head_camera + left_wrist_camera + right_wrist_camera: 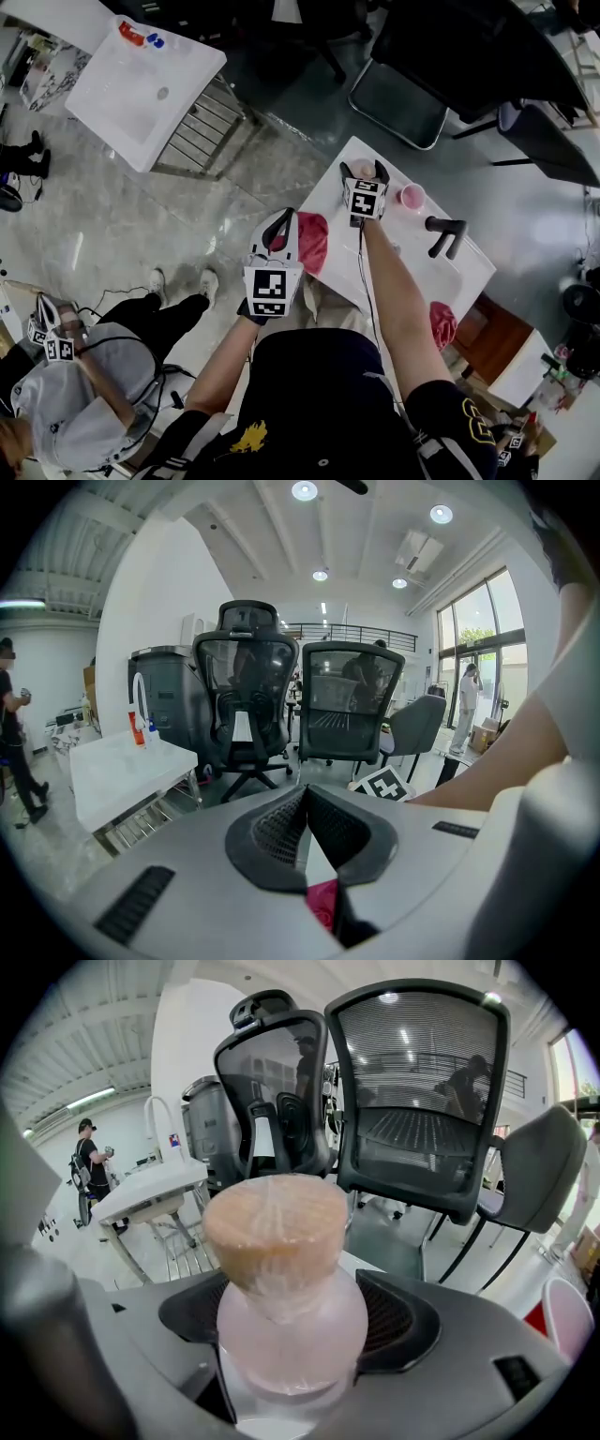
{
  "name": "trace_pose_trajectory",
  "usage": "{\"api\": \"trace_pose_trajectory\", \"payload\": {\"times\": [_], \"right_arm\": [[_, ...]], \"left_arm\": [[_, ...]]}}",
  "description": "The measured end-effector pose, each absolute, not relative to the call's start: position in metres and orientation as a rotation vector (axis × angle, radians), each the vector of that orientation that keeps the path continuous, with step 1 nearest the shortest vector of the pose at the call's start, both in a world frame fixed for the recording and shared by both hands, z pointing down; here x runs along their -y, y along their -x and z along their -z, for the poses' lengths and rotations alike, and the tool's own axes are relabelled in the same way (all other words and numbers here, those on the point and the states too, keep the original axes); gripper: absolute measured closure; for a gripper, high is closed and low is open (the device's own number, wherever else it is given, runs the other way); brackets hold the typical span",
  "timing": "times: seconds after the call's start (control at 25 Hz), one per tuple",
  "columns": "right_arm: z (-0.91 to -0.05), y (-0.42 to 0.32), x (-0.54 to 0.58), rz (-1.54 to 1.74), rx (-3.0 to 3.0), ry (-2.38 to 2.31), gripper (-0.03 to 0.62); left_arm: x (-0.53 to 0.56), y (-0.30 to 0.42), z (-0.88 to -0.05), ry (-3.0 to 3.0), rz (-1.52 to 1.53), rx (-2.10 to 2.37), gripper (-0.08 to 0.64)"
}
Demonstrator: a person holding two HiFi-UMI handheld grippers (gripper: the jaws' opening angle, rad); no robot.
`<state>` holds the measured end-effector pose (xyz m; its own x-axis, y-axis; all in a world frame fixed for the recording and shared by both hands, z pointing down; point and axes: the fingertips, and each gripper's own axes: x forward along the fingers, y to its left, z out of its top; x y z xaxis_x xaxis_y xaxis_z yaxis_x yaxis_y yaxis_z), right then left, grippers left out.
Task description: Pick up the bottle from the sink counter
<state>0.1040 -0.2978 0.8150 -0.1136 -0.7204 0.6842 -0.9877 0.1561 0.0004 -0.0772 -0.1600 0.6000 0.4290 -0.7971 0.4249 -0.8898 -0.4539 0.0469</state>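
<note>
Starting nearest you, your left hand-held gripper (305,808) sits over the near edge of the bench (330,190), its jaws pinched together on nothing. A red lump (312,242) lies just below it; I cannot tell what that is.

Further out, your right hand-held gripper (363,171) has the bottle (281,1269) between its jaws. One pad presses each side of the rounded body, below the neck. The bottle is upright at the bench's far corner, and I cannot tell whether its base has left the surface. I judge the grasp made and the lift next.

That lift calls for a straight upward pull. Keep the squeeze steady, because the body is smooth and curves away from the pads, so it may slide. Keep it upright, and mind the cup (412,198) near its right side.

The bottle is translucent pink, with a tan stopper under clear film. No liquid level can be made out in it. The cup is pink and open-topped, and its inside reads pale; whether it holds anything is unclear. Past it a black faucet (444,234) stands on the bench.

Well apart, across the floor, a white sink (141,84) carries small red and blue things at its back rim. Office chairs (422,1101) stand beyond.
</note>
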Motion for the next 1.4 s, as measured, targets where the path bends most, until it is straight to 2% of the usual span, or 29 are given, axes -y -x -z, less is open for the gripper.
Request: {"api": "trace_pose_trajectory", "payload": {"times": [0.52, 1.4], "right_arm": [[-0.803, -0.103, 0.297, -0.661, 1.901, -1.680, 0.179], [-0.692, -0.118, 0.288, -0.613, 1.973, -1.869, 0.179]], "left_arm": [[0.163, 0.091, -0.594, -2.422, -0.513, 1.485, 0.540], [0.167, 0.053, -0.565, -2.551, -0.481, 1.385, 0.540]]}}
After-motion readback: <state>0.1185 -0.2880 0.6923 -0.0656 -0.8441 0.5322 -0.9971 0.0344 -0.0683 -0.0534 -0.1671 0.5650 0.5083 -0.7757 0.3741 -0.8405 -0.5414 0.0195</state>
